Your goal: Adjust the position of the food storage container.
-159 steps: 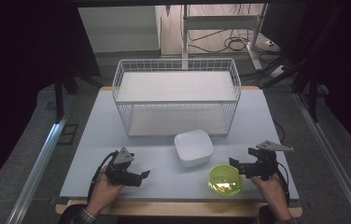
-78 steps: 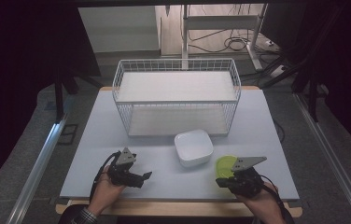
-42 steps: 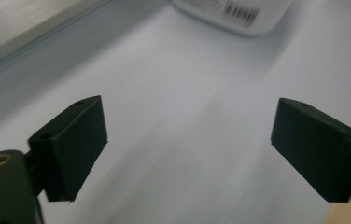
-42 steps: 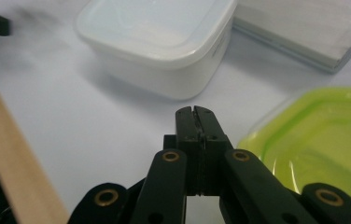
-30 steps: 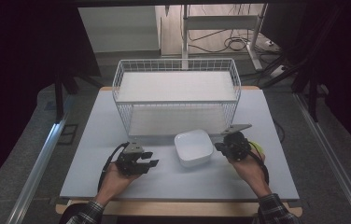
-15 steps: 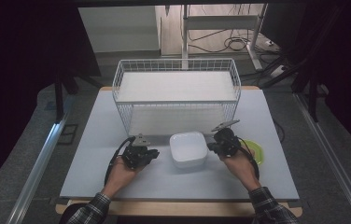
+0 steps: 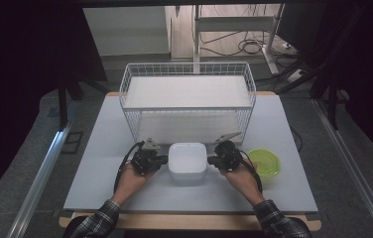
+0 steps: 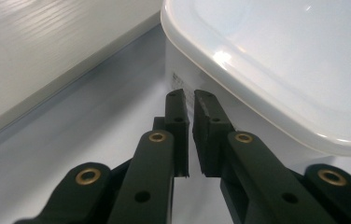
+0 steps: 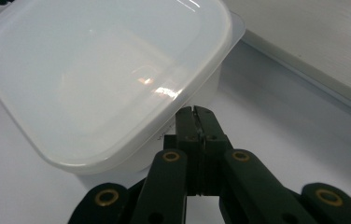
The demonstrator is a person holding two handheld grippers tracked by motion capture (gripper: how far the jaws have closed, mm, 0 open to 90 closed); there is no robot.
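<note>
The white container (image 7: 187, 162) sits at lower centre of the high view, on the pale table (image 7: 100, 163), just in front of the wire basket (image 7: 187, 101). It looks like a thin, lidless plastic tub with rounded corners and an out-turned rim: probably light, a little flexible in the walls, and smooth enough to slip between hard pads.

The left gripper (image 7: 160, 159) is at the tub's left wall and the right gripper (image 7: 212, 160) at its right wall. In the left gripper view the jaws stand almost together with only a thin slit between them and nothing in it, their tips close under the tub's rim (image 8: 239, 70). In the right gripper view the jaws are pressed fully together, empty, tips at the wall below the rim (image 9: 117, 158). Whether either tip actually touches the plastic cannot be told.

With both pairs of fingers closed, the likely way to handle it is to squeeze it between the two grippers or lift under the rim on opposite sides; uneven pressure could tilt or bow it.

The basket's front wire wall stands close behind the tub and limits travel toward the top of the frame. A yellow-green bowl (image 7: 265, 162) lies to the right of the right hand (image 7: 239, 176), near its wrist.
</note>
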